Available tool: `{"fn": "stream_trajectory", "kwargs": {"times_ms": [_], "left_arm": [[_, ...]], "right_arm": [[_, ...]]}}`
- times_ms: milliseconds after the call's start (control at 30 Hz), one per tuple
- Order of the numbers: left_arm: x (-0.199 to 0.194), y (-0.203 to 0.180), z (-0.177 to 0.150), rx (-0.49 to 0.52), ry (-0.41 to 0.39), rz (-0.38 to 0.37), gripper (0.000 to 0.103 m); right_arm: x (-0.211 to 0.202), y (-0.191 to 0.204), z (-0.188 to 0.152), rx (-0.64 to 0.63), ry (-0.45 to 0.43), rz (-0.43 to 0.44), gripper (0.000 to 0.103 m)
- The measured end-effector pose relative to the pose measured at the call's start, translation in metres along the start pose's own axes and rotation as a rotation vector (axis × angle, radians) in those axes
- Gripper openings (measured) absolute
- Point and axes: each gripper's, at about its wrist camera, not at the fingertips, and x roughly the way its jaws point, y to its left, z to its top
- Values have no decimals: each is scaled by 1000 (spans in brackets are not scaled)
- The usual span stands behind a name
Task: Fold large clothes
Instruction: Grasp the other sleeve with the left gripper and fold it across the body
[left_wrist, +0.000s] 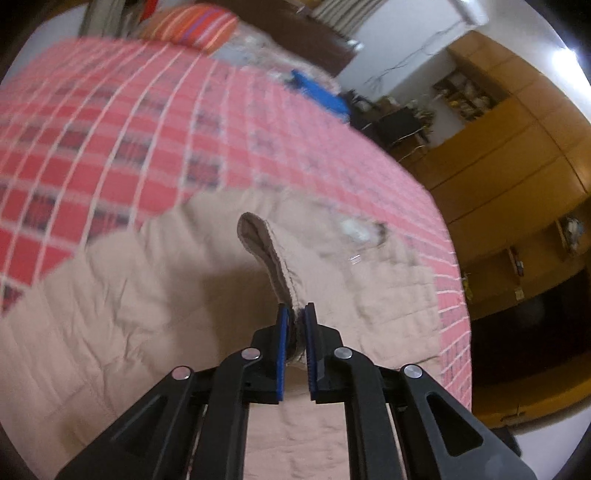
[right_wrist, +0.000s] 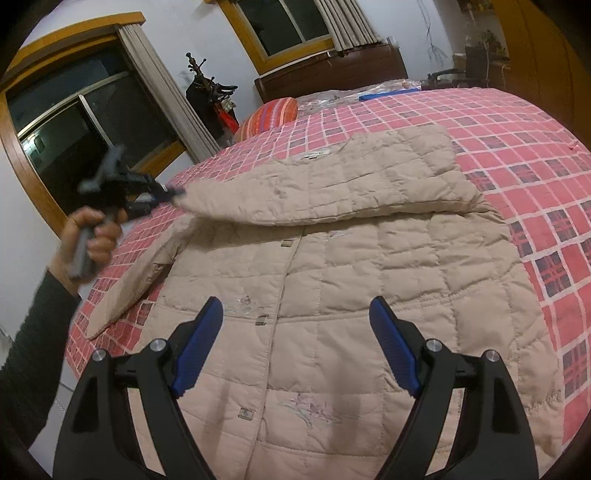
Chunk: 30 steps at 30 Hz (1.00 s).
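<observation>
Beige quilted coat (right_wrist: 369, 280) lying front-up on bed w/ pink checked bedspread (right_wrist: 517, 147). Left tool (left_wrist: 295, 314) clenched on sleeve cuff (left_wrist: 258, 240), holding it lifted over coat body; in right wrist view the sleeve (right_wrist: 332, 184) is lying folded across coat's upper part, near striped pillow (right_wrist: 269, 114). Right tool (right_wrist: 295, 325) released, jaws wide, hovering over button placket (right_wrist: 284, 243), gripping nothing. Other sleeve (right_wrist: 125, 288) trailing off coat's left side. Judging step: sleeve fold-in. Best: carry cuff flat across chest, keep tension, let right tool pin shoulder, then release.
</observation>
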Motion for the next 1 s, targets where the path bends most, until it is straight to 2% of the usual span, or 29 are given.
{"fn": "stream_trajectory", "kwargs": {"times_ms": [67,100,133,167,233,267,333,400,500,567,667,700,733,800,867,900,1000], "left_arm": [[15,18,-7,-37,33,68,10],[15,22,-8,-49,32,105,15],[9,24,-10,-59,7,154,19],[0,20,-11,-55,-31,173,22],[-19,5,-13,-30,-110,154,46],[-25,-5,-14,-11,-139,135,51],[-23,-23,-15,19,-140,57,52],[-1,-30,-14,31,-88,7,53],[40,-18,-16,2,-13,60,51],[51,-5,-23,-22,-5,67,44],[20,-6,-39,-22,-69,30,44],[6,-4,-44,-19,-98,11,51],[-14,0,-52,-24,-146,-9,64],[-50,19,-73,-55,-226,-28,77],[-83,45,-101,-106,-277,-36,80],[-102,66,-122,-157,-306,-18,80],[-158,128,-186,-343,-412,99,80]], "right_arm": [[1,3,1,-7,3,5,81],[1,4,1,-12,4,7,81],[0,6,2,-16,4,7,82],[-1,8,3,-18,3,9,82],[-2,10,5,-19,-3,16,84],[-3,12,6,-20,-5,22,84],[-1,17,7,-23,-4,39,84],[2,23,8,-30,-2,50,84],[0,30,6,-39,-4,64,84],[-3,32,6,-44,-4,64,84],[-8,32,5,-47,-9,63,87],[-9,31,5,-45,-7,66,87],[-8,32,5,-45,-4,72,87],[-7,36,5,-52,0,93,87],[-6,43,5,-68,-2,123,87],[-5,48,5,-78,-1,143,87],[0,64,5,-111,12,195,88]]}}
